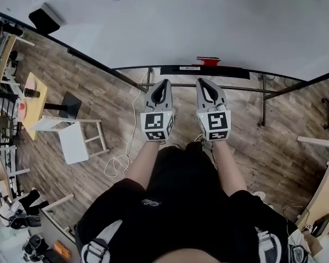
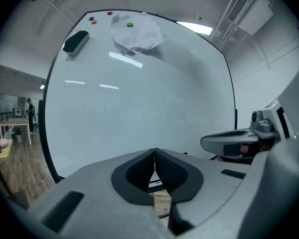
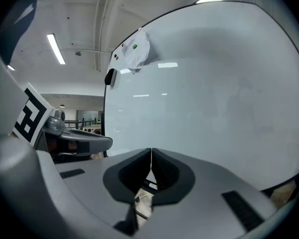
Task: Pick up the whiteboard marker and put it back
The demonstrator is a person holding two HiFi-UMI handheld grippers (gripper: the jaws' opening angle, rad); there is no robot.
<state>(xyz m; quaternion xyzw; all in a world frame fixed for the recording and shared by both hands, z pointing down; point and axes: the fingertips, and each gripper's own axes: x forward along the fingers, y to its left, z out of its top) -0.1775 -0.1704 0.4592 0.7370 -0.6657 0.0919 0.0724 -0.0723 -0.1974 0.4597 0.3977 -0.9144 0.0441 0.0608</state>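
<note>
A red and black marker [image 1: 208,61] lies on the whiteboard's tray [image 1: 225,72], just beyond my two grippers. The whiteboard [image 1: 181,26] fills the top of the head view. My left gripper [image 1: 164,83] and right gripper [image 1: 202,81] are held side by side in front of the tray, pointing at the board, a little short of the marker. In the left gripper view my left gripper [image 2: 154,153] has its pads together with nothing between them. My right gripper [image 3: 151,153] is likewise shut and empty.
A black eraser [image 2: 75,41] and a crumpled white sheet [image 2: 137,34] held by magnets sit at the board's upper left. A white stool [image 1: 74,138], a yellow table [image 1: 33,103] and a loose white cable [image 1: 118,163] are on the wooden floor to the left.
</note>
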